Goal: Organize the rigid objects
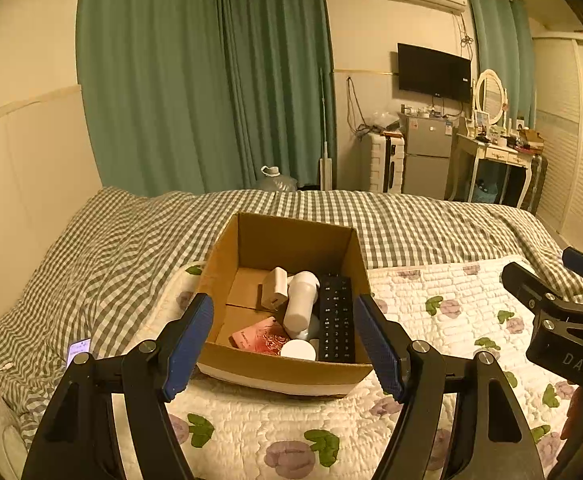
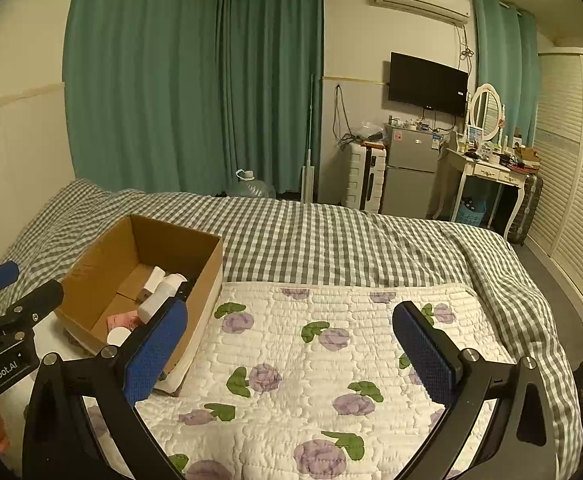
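Now both hand-held grippers, left (image 1: pixel 285 346) and right (image 2: pixel 291 354), hang open and empty above a floral quilt (image 2: pixel 311 360); the cardboard box (image 1: pixel 287 372) on it holds a remote control (image 1: pixel 335 320), white bottle (image 1: pixel 300 300) and charger (image 1: pixel 275 288).

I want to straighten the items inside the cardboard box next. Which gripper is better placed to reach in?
Left. The left gripper is open and faces the cardboard box head-on, the remote between its fingers' lines. The right gripper points at bare quilt, the box off to its left.
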A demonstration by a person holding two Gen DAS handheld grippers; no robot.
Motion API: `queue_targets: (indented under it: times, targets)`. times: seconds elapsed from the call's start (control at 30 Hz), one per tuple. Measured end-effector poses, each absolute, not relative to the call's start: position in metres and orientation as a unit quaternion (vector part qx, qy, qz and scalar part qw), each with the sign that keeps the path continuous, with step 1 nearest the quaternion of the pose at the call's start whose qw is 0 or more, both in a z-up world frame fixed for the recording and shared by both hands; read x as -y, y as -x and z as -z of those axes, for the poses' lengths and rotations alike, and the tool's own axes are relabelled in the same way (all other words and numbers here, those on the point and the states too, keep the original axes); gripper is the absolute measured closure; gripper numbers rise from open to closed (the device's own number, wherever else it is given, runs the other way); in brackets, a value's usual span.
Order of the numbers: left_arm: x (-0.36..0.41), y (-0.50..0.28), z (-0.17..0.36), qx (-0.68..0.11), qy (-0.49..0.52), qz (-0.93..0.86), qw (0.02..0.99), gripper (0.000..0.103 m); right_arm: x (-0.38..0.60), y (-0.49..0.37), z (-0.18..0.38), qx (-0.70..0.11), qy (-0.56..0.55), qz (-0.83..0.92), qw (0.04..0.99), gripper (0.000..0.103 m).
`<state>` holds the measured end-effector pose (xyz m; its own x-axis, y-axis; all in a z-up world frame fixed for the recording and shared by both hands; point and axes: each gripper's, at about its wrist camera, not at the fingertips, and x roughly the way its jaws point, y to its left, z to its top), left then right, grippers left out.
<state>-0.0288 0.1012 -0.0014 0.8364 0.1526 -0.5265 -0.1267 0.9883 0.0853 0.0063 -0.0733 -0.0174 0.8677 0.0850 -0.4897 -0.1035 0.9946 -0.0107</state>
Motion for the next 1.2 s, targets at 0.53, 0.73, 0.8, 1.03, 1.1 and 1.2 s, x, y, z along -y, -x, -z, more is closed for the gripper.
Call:
queue_targets:
  times: [0.53,0.73,0.8,1.03,1.1,1.2]
  targets:
    - [-0.1052,0.0283,-0.0006,-0.277,-0.013,-0.073,0.958,0.028,0.0733,-0.0054,0.0177,-0.253,0.020,-0.048,0.966,0.000]
    - [-0.1032,0.0287,-0.0008,-0.274,-0.019,-0.073,0.959,0.028,0.0729,-0.0044,0.0184,-0.253,0.020,-0.047,0.966,0.000]
    - [-0.1028,0.0286,-0.0004,-0.275,-0.019,-0.072,0.959,0.028,0.0727,-0.0043,0.0188,-0.252,0.020,-0.047,0.966,0.000]
    - [-0.1029,0.0275,0.0009,-0.277,-0.020,-0.072,0.958,0.028,0.0729,-0.0034,0.0186,-0.253,0.020,-0.048,0.966,0.000]
    - [-0.1032,0.0275,0.0011,-0.277,-0.019,-0.072,0.958,0.028,0.0721,-0.0036,0.0193,-0.253,0.020,-0.047,0.966,0.000]
    - [-0.1033,0.0275,0.0016,-0.279,-0.020,-0.072,0.957,0.028,0.0721,-0.0037,0.0193,-0.253,0.020,-0.047,0.966,0.000]
